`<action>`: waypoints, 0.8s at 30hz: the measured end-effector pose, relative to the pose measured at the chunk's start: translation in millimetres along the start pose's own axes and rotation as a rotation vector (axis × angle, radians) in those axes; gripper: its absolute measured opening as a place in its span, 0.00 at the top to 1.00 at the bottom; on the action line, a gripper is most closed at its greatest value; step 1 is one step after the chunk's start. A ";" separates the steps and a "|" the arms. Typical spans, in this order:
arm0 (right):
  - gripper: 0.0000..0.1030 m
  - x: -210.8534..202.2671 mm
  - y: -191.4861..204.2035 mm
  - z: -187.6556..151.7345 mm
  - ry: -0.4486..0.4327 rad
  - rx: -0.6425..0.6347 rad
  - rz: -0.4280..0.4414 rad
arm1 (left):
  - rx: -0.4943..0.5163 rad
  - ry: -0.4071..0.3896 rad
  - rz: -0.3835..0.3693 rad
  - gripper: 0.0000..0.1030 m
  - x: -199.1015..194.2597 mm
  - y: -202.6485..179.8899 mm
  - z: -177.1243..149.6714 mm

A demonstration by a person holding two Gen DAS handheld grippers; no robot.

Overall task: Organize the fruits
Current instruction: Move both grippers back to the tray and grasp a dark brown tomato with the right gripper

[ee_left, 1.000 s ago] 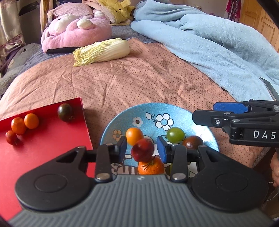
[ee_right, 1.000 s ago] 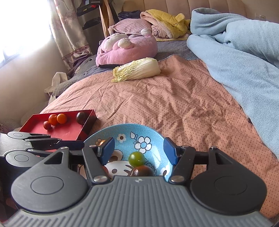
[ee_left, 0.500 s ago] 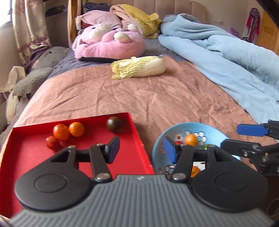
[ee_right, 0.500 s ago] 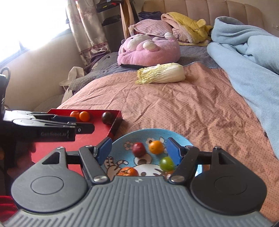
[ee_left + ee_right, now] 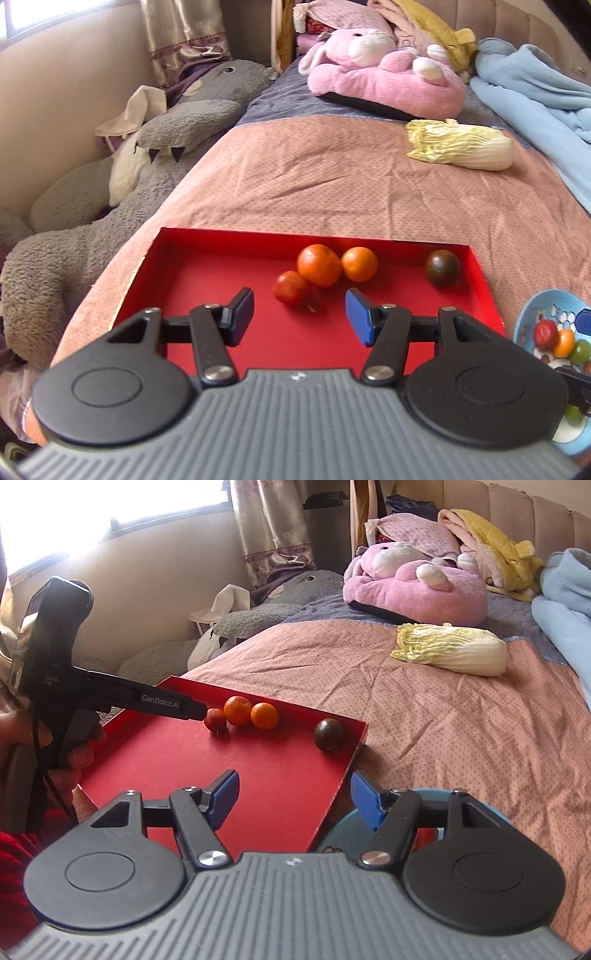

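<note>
A red tray lies on the bed. It holds a small red fruit, two oranges and a dark tomato. My left gripper is open and empty, just short of the red fruit. A blue floral plate at the right edge holds a red fruit, an orange one and green ones. My right gripper is open and empty over the tray's right rim, with the plate mostly hidden below it. The left gripper shows from the side there.
A napa cabbage lies further back on the pink bedspread. A pink plush and a blue blanket sit behind it. A grey plush lies along the bed's left side.
My left gripper let go of a red fruit over the plate, opened, and swung left to the tray. My right gripper also moved left and now looks over the tray.
</note>
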State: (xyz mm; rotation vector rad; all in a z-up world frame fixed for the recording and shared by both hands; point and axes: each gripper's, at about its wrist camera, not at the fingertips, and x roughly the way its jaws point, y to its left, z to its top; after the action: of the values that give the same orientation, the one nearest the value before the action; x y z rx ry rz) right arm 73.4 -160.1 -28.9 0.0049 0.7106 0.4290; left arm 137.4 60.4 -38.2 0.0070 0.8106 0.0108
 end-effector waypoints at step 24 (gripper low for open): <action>0.54 160.7 -25.7 39.6 0.176 -0.056 -0.094 | 0.032 0.106 0.004 0.44 50.1 -0.8 0.5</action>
State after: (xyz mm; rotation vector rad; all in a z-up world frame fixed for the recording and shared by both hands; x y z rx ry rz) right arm 216.6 -116.5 -103.9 -0.1198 0.8681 0.3621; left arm 172.3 60.2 -74.2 0.0389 0.9170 0.0018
